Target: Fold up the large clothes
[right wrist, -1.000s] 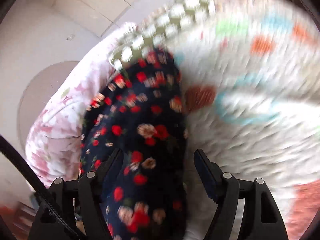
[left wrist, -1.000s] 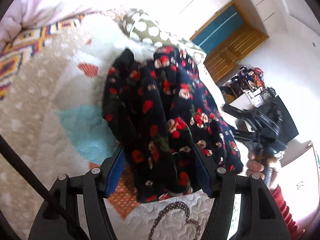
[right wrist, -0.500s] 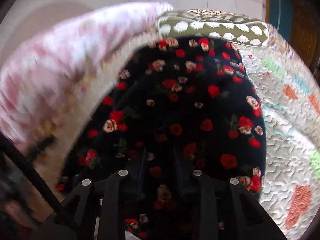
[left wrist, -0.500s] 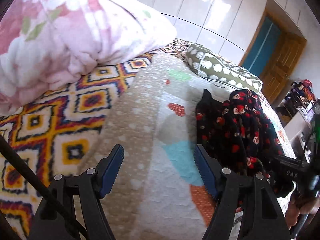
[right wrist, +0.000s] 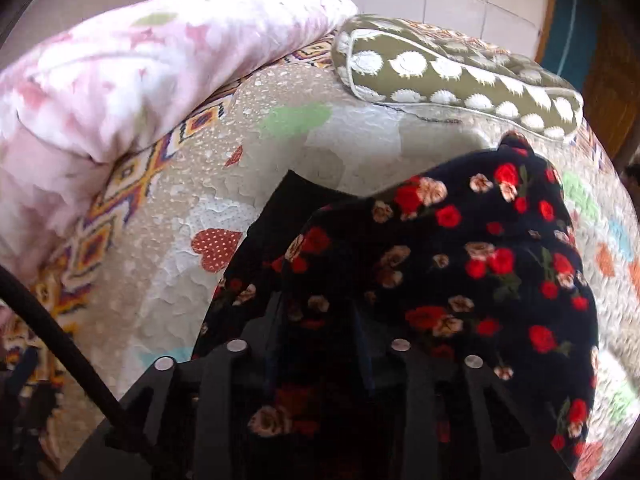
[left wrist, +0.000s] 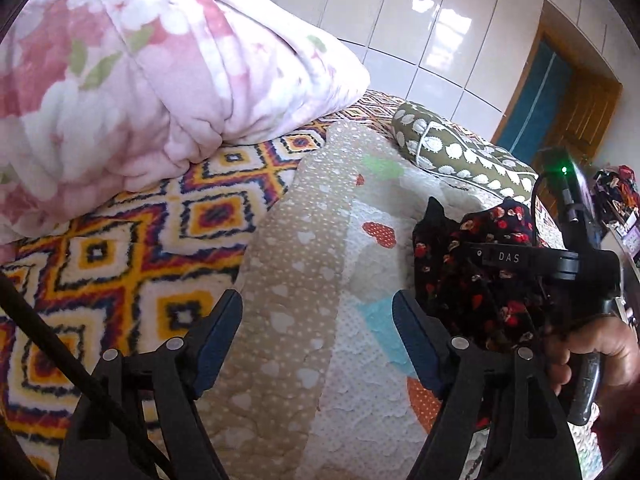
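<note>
— While the right gripper (right wrist: pixel 320 320) has its fingers buried in that dark floral garment (right wrist: pixel 460 264), I'd worry about the bundle. Its jaws have just been easing apart with cloth still between them, and I can't tell whether the pads are really pinching it.

— Where does the garment lie?

— Bunched on the heart-print quilt (left wrist: pixel 320 280), at about three o'clock from the left gripper (left wrist: pixel 316 332), below the olive cushion (left wrist: pixel 460 160). If the hold is loose, the layers could slide out and the fold fall apart.

— And the left one?

— Its jaws have just been spreading too; they stand wide with nothing between them, only quilt underneath. The person's hand (left wrist: pixel 592 356) is on the other tool's handle, close by at four o'clock, so the two tools might knock together.

— Any baskets or boxes?

— None I can see. Only the pink floral duvet (left wrist: pixel 152 80) heaped at eleven o'clock on the diamond-pattern blanket (left wrist: pixel 120 248).
</note>
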Demonstrator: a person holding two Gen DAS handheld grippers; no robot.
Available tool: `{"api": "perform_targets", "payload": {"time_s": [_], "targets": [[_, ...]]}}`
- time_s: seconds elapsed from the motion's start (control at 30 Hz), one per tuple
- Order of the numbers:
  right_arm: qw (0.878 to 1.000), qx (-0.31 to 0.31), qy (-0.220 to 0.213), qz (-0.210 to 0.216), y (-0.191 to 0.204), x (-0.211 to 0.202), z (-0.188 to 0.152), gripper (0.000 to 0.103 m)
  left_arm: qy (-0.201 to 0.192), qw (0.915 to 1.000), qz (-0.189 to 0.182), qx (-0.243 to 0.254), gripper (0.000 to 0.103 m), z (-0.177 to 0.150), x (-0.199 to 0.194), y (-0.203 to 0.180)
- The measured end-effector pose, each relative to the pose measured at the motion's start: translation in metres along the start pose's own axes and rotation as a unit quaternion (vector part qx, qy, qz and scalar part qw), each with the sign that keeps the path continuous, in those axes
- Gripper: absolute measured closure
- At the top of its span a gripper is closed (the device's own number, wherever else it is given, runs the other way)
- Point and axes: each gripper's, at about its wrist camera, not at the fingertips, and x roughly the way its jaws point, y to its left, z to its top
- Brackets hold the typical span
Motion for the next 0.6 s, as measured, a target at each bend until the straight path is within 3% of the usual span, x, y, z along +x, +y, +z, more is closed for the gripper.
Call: {"api": "perform_targets", "payload": {"time_s": [0.2, 0.3, 0.43, 0.5, 0.57, 0.6], "targets": [[0.994, 0.024, -0.097, 0.053, -0.002, -0.085, -0.039, 0.065, 0.002, 1.0000, -0.004, -0.006, 0.026, 0.000, 0.000, 0.003], [0.992, 0.016, -0.120, 0.036, 0.006, -0.104, -0.079, 0.065, 0.003, 1.0000, -0.002, -0.006, 0.026, -0.001, 0.001, 0.003], [0.997, -0.023, -0.063, 0.041, 0.028, -0.079, -0.129, 0.063, 0.006, 1.0000, 0.001, 0.002, 0.026, -0.004, 0.002, -0.001], [0.996, -0.053, -0.074, 0.027, 0.040, -0.086, -0.150, 0.063, 0.008, 0.9999, 0.000, 0.007, 0.026, -0.006, 0.001, -0.004], [0.994, -0.052, -0.074, 0.056, 0.039, -0.100, -0.160, 0.060, 0.005, 0.9999, 0.002, 0.015, 0.025, -0.007, 0.000, -0.008], [0.993, -0.042, -0.067, 0.093, 0.035, -0.110, -0.166, 0.054, 0.004, 0.9998, 0.003, 0.018, 0.025, -0.008, -0.001, -0.010]]}}
